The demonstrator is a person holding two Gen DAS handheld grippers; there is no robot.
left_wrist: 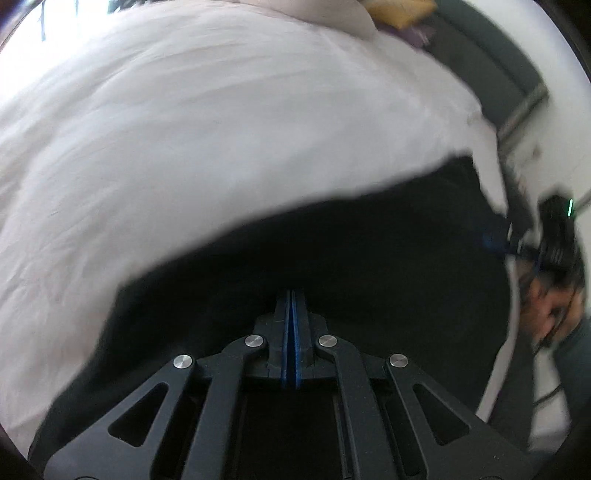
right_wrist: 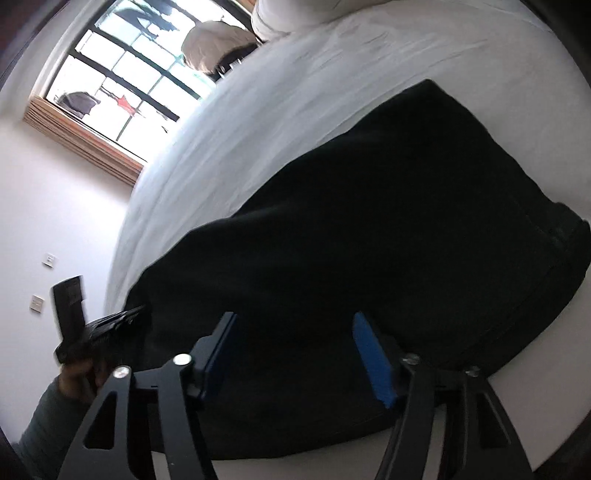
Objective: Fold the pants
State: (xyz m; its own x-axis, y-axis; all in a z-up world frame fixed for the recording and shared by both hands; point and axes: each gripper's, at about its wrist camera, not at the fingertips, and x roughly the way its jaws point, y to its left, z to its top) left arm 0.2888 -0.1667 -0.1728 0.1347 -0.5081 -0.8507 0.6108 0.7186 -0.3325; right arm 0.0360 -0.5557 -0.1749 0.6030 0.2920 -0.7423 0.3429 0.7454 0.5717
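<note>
Black pants [right_wrist: 369, 236] lie on a white bed sheet [right_wrist: 295, 92]. In the left wrist view the pants [left_wrist: 351, 258] fill the lower middle. My left gripper [left_wrist: 291, 295] has its blue pads pressed together over the dark cloth; whether cloth is pinched between them is hidden. My right gripper [right_wrist: 293, 321] is open, with its blue pads [right_wrist: 373, 354] spread over the near edge of the pants, nothing between them. The right gripper and the hand holding it also show at the right edge of the left wrist view [left_wrist: 554, 236].
The white sheet [left_wrist: 184, 129] spreads wide to the left and far side. Pillows [left_wrist: 399, 14] lie at the head of the bed. A window [right_wrist: 122, 85] and white wall with switches [right_wrist: 48, 260] stand beyond the bed. The left gripper shows at lower left of the right wrist view [right_wrist: 92, 328].
</note>
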